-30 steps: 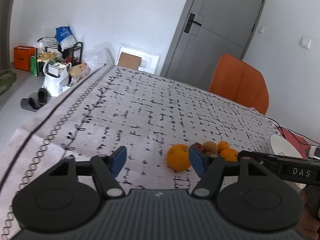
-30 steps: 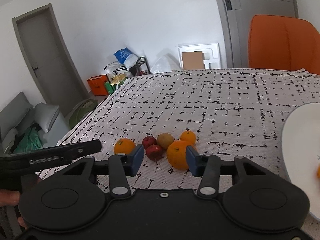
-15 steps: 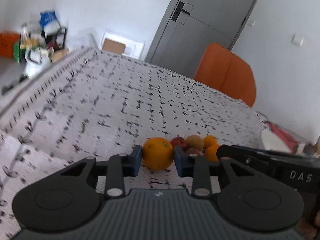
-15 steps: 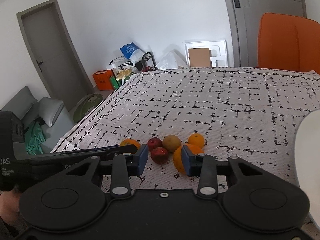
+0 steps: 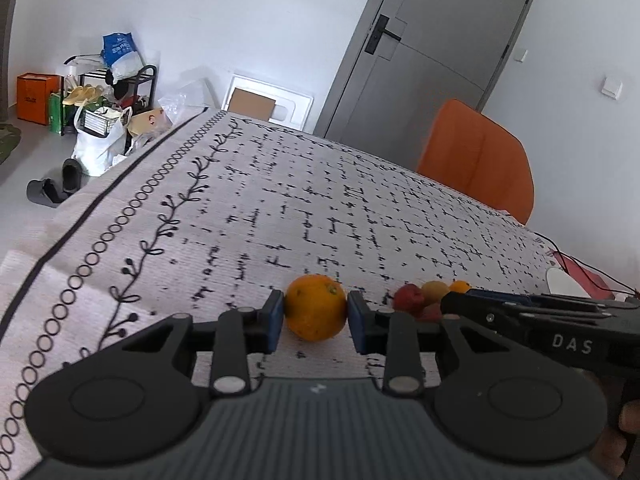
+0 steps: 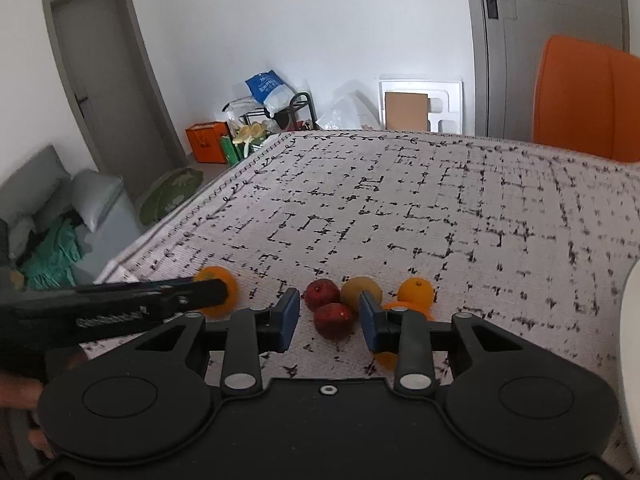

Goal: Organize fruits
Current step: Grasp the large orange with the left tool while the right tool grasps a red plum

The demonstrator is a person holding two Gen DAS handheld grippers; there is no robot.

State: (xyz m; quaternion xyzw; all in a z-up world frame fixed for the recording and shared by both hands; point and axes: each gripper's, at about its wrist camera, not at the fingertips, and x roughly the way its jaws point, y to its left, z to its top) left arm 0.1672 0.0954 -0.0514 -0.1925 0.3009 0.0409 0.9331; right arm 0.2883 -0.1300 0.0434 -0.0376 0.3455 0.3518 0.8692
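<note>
White cloth with a black broken-line pattern covers the surface (image 5: 280, 208), and the fruits lie in a small group near its front edge. At the left of the group, the left gripper (image 5: 316, 317) has its blue pads pressed on both sides of the large orange (image 5: 316, 304), which rests on the cloth. To its right, the jaws of the right gripper (image 6: 328, 316) are closing around the nearer red fruit (image 6: 334, 322), but a small gap shows on each side, so I judge it is not yet held. A second red fruit (image 6: 322, 294) and a brownish fruit (image 6: 360, 291) touch it from behind, and a small orange (image 6: 416, 291) lies further right. The white plate (image 6: 631, 320) is at the far right. To do this well, the right pads should meet the red fruit at its widest part without pushing its neighbours. Both grippers slope downward, low and side by side.
</note>
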